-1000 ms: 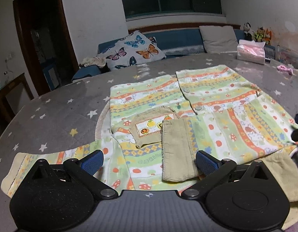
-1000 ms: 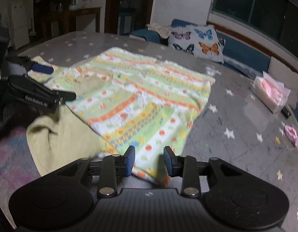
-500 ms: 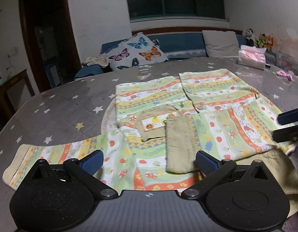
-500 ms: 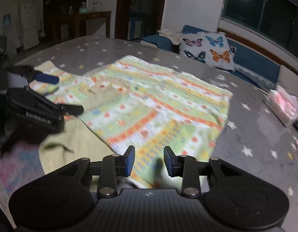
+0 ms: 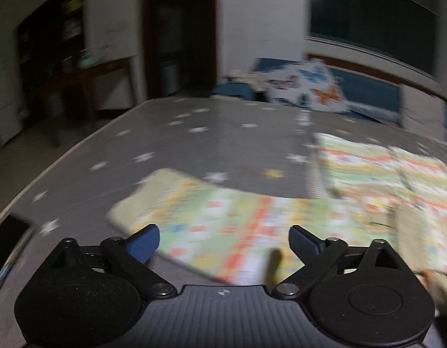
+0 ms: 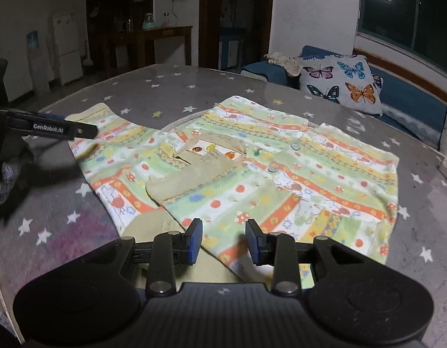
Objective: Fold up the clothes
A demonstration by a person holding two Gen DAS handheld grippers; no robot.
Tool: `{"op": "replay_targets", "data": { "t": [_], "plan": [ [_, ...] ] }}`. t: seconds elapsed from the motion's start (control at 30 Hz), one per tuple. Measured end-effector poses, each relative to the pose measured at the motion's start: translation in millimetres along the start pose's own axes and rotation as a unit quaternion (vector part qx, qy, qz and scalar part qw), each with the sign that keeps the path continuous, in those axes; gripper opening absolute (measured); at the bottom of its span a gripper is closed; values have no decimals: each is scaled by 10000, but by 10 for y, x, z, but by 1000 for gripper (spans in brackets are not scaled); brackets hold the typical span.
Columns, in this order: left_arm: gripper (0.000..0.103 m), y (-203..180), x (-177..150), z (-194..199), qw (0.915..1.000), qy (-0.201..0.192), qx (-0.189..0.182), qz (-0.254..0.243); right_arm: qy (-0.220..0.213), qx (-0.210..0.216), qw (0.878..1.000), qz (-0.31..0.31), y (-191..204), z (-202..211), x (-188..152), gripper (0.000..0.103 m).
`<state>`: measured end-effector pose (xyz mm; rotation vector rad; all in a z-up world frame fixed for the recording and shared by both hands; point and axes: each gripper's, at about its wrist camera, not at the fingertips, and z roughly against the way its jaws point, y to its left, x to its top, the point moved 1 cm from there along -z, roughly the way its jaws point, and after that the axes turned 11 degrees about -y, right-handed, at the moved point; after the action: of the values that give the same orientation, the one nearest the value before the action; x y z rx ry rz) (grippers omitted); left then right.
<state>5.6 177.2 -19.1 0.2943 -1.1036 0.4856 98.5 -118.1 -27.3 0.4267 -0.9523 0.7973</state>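
A child's patterned jacket (image 6: 252,174) is lying flat, front side up, on a grey star-printed worktop (image 6: 177,92). Its fabric is carrying bands of green, yellow and orange with small mushroom and dot motifs; a beige pocket flap (image 6: 211,148) and a beige turned-back panel (image 6: 188,182) are showing near its middle, and two round snap buttons are sitting along the front opening. One sleeve (image 5: 211,217) is stretching out sideways across the worktop (the left wrist view is heavily blurred, so its detail is uncertain). A plain beige lining (image 6: 153,229) is peeking out from under the near hem.

The left gripper (image 5: 223,242) is hovering just over the outstretched sleeve with its jaws set wide and closing; the sleeve is lying below the gap, and the blue pads (image 5: 143,242) are not pressing on it. In the right wrist view that gripper (image 6: 78,129) is appearing at the left edge, over the sleeve end. The right gripper (image 6: 223,240) is hanging above the near hem with its jaws partly apart, gripping nothing.

A butterfly-print cushion (image 6: 339,84) is leaning on a blue sofa (image 6: 408,101) beyond the worktop.
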Motion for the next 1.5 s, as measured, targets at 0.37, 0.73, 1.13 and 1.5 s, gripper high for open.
{"op": "replay_targets", "data": {
  "t": [0.37,0.73,1.13,1.5],
  "plan": [
    [74,674,-1,-312,9936,74,1041,438,-37,-12,10000,-41,29,25,3,33],
    [13,650,78,-352,9971,54,485,587,-106,-47,9998,-141,29,67,17,33],
    [10,-585,555,409,9784,-448,-1972,436,-341,-337,9959,-762,-269,321,-23,33],
    [10,-1949,416,629,9254,-170,-3786,42,-461,-860,9854,-1397,-746,597,-184,33]
  ]
}}
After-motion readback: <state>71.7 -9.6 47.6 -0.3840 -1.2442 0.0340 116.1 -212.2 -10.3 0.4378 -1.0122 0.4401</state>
